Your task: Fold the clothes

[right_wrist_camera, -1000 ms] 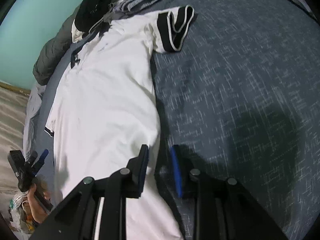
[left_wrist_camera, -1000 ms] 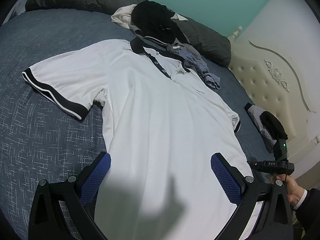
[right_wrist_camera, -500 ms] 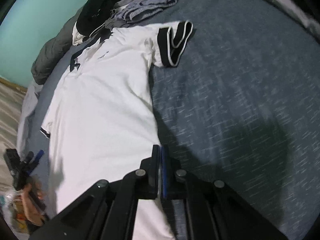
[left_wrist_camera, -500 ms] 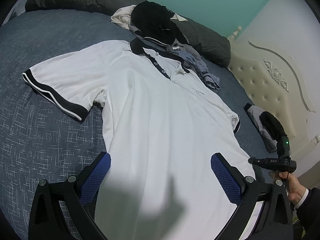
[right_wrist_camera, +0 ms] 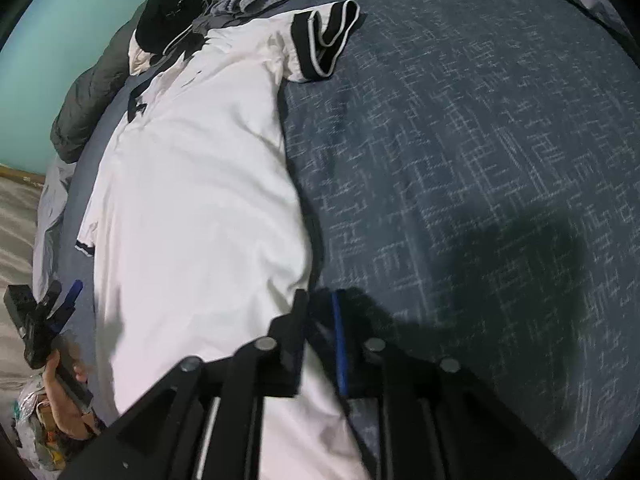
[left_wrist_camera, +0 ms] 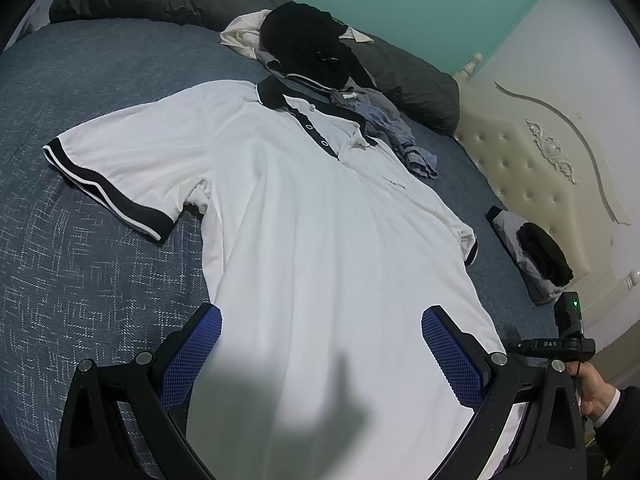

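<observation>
Bedspread: blue-grey with a pale woven pattern, filling the left and near part of the left wrist view.
Left sleeve cuff: black band with white piping, lying flat on the bedspread at far left.
Left gripper: released, its blue pads spread wide, hanging over the lower part of the shirt; no fabric between the pads.
White polo shirt: laid face up along the middle of the bed, collar at the far end, hem near.
Clothes pile: black, cream and blue-grey garments heaped just beyond the collar.
Right sleeve cuff: black band, bunched and partly turned over.
Right gripper: fingers slightly parted at the shirt's right side edge; whether they pinch the fabric I cannot tell.
Headboard: cream, tufted, far right.
</observation>
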A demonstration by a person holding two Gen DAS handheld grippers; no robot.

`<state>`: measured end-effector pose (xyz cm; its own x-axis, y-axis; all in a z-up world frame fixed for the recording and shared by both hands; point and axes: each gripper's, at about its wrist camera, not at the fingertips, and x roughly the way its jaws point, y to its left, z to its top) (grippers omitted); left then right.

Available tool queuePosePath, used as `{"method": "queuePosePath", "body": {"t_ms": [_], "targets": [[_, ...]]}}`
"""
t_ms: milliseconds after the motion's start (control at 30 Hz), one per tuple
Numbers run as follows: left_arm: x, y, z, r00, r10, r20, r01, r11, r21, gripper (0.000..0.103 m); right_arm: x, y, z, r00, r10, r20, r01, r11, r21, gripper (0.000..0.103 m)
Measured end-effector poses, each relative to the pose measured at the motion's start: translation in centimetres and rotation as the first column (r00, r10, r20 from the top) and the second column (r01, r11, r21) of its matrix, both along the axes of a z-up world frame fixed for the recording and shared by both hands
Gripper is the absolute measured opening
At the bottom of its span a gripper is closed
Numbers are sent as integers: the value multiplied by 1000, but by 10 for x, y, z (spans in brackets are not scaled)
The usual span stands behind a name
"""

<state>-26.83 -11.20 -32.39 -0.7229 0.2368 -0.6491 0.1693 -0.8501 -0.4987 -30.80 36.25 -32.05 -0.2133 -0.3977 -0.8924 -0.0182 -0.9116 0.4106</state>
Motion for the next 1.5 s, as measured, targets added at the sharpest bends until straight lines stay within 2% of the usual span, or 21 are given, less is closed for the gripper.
{"method": "queuePosePath", "body": {"t_ms": [133,333,433,533,600,833,933,1033,1100,1167,1233,1300,1367,1500], "targets": [[0,1,0,1000,-1,0,1,1000,0,102,6,-5,2,999,35,12,-35,999,8,25],[-1,2,0,1000,-5,0,5,1000,1,102,17,-25,4,990,137,17,-138,983,119,25],[-1,3,0,1000,-8,1,8,1000,1,102,20,-29,4,987,164,8,-163,977,136,25],[-1,3,-1,1000,-7,1,7,1000,1,102,22,-27,4,986,166,2,-165,978,126,6],[-1,2,-1,1000,-5,1,5,1000,2,102,20,-28,7,987,162,-12,-160,980,119,3],[-2,0,-1,1000,-5,1,5,1000,5,102,21,-3,38,993,81,-87,-74,994,81,2],[-1,1,-1,1000,-5,0,5,1000,4,102,15,-1,36,997,49,-59,-45,996,77,2],[-1,2,-1,1000,-7,1,7,1000,4,102,18,2,19,1000,17,12,-18,998,61,3],[-1,2,-1,1000,-7,1,7,1000,3,102,19,7,11,999,-10,39,9,1000,23,3],[-1,1,-1,1000,-5,0,5,1000,4,102,20,14,12,999,-42,19,43,998,-40,4],[-1,0,-1,1000,-3,1,3,1000,6,102,23,18,16,999,-49,4,50,998,-50,4],[-1,-1,-2,1000,-2,1,2,1000,8,102,26,21,20,999,-49,-4,48,997,-55,10],[-2,0,-2,1000,-5,1,5,1000,6,102,30,22,22,999,-37,3,37,997,-67,31],[-1,3,-1,1000,-11,1,11,1000,2,102,38,14,25,999,36,-15,-36,998,-53,31]]}}
